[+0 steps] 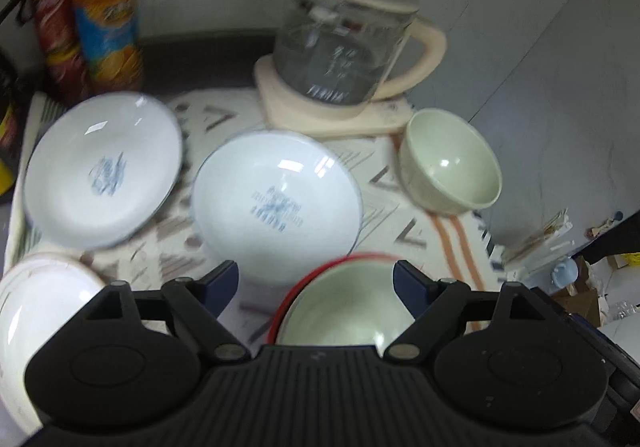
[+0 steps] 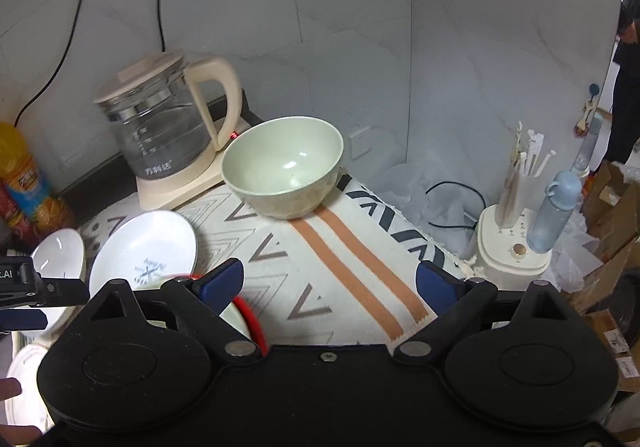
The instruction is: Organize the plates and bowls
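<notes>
A patterned cloth (image 2: pixel 320 259) with two orange stripes covers the bench. At its far edge a glass kettle (image 2: pixel 160 127) stands on a cream base. Near the left edge lies a white plate (image 1: pixel 104 171); beside it, mid-cloth, a white dish (image 1: pixel 276 203) with a blue mark; at the near left corner, another white plate (image 1: pixel 36 327), partly hidden. A pale green bowl (image 2: pixel 284 167) sits at the far right edge, just beside the kettle base. A second green bowl (image 1: pixel 344 307) rests inside a red-rimmed dish (image 1: pixel 280 319) at the near edge. The left gripper (image 1: pixel 316 283) hovers over this bowl with jaws apart, gripping nothing. The right gripper (image 2: pixel 330 279) hangs above the striped cloth, jaws likewise spread and empty. An orange bottle (image 1: pixel 106 7) stands at the far left corner.
</notes>
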`<action>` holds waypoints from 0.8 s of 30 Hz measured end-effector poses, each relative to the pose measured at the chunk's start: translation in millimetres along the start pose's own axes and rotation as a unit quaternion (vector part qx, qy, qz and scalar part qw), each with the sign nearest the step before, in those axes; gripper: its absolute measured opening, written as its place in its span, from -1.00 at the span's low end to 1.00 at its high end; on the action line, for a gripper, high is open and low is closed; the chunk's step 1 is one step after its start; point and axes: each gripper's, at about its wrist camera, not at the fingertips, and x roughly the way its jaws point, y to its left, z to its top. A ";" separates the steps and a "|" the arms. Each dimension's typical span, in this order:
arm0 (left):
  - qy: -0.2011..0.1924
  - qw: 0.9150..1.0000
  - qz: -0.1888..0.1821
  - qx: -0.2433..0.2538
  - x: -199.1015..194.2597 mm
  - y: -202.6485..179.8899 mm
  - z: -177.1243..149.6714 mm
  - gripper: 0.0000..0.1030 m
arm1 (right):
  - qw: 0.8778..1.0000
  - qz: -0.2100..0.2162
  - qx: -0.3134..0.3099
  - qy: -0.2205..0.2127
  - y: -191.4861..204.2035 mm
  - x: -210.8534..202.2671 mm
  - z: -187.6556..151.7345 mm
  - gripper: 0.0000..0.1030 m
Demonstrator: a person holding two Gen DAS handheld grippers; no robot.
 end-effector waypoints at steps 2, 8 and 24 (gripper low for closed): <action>-0.004 1.000 0.004 0.003 8.8 -8.4 7.0 0.61 | 1.000 0.010 0.006 0.002 -4.3 9.1 7.4 0.81; 0.028 1.000 -0.006 -0.013 44.6 -25.6 27.2 0.61 | 0.999 0.032 0.001 0.004 -12.9 35.4 28.1 0.85; 0.038 0.999 0.006 0.005 109.4 -72.0 65.9 0.73 | 0.998 0.048 0.022 0.027 -25.6 97.3 70.7 1.00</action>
